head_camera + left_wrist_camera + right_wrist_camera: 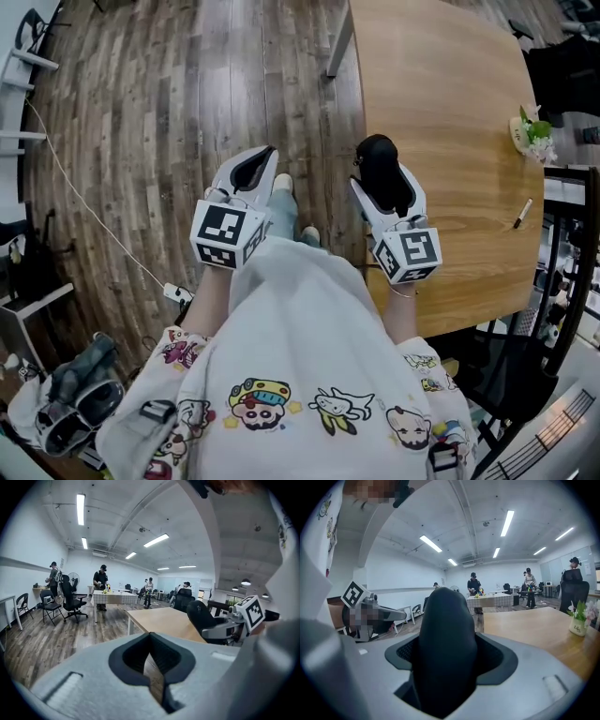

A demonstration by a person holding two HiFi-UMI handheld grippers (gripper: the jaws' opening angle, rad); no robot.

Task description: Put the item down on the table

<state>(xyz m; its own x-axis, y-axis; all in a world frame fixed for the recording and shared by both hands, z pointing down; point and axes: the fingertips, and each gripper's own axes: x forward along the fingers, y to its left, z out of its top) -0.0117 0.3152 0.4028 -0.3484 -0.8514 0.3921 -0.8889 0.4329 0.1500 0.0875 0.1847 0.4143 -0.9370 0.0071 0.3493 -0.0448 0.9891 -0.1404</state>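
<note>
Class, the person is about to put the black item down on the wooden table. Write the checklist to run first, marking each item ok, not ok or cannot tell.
1. Black item clamped in the right gripper: ok.
2. Item over the table: ok, it appears just inside the near edge.
3. Bare tabletop ahead of it: ok.
4. Flower pot and pen clear of the spot: ok, both lie at the far side.
5. Left gripper out of the way: ok, shut, empty, over the floor.
6. Gap between item and tabletop: cannot tell.
</note>
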